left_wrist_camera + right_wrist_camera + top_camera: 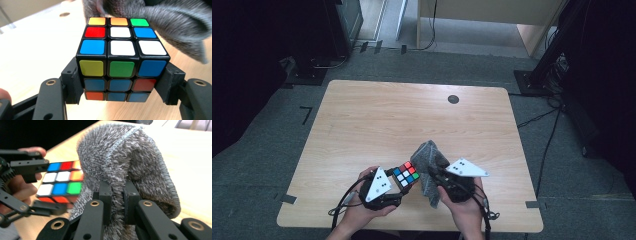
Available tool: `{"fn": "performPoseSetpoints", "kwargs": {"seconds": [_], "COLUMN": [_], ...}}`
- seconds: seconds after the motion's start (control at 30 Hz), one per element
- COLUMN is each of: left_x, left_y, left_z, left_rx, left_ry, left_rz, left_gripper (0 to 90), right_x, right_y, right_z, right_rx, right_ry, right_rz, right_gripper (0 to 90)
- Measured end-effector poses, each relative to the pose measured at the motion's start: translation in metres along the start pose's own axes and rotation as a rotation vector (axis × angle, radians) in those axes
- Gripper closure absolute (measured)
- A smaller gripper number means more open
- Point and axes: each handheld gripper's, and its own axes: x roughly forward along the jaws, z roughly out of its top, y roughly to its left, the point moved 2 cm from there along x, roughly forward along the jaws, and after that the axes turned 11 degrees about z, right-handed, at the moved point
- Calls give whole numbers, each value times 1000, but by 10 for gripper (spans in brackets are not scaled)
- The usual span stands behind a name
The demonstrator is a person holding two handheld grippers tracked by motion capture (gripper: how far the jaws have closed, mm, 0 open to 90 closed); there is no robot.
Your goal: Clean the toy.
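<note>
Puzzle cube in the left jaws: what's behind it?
Behind the puzzle cube hangs the grey cloth, pinched in the right gripper; wooden table beyond. The cloth hides whatever lies past it.

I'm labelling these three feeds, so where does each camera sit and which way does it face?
High view: above the person's side, looking forward and down on the table; both hands with the left gripper and right gripper show.
Left gripper view: rides the left gripper, looking along its jaws clamped on the puzzle cube.
Right gripper view: rides the right gripper, jaws pinching the grey cloth; the other hand shows at left.
All views share cube and cloth.
</note>
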Motion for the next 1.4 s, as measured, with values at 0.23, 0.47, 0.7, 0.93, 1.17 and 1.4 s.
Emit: {"fn": "performPoseSetpoints", "kwargs": {"seconds": [0.23,0.47,0.7,0.93,1.17,1.4], "left_x": [-5,-12,-9,-17,-12,-10], "left_y": [0,7,0,10,7,6], "left_z": [2,6,3,9,3,2], "left_rx": [-16,-52,-16,-70,-39,-15], "left_ry": [-72,-103,-98,-135,-100,-84], "left_rz": [-58,-90,-135,-146,-167,-160], "left_gripper": [340,340,340,340,340,340], "right_x": [4,18,-3,13,-1,1], "right_y": [1,-5,3,-6,2,-4], "right_z": [-5,-21,-3,-21,-6,-11], "right_rx": [64,127,84,174,136,193], "right_ry": [-49,0,-112,-35,-123,-134], "right_rz": [186,232,272,300,331,363], "right_gripper": [818,822,823,824,823,823]}}
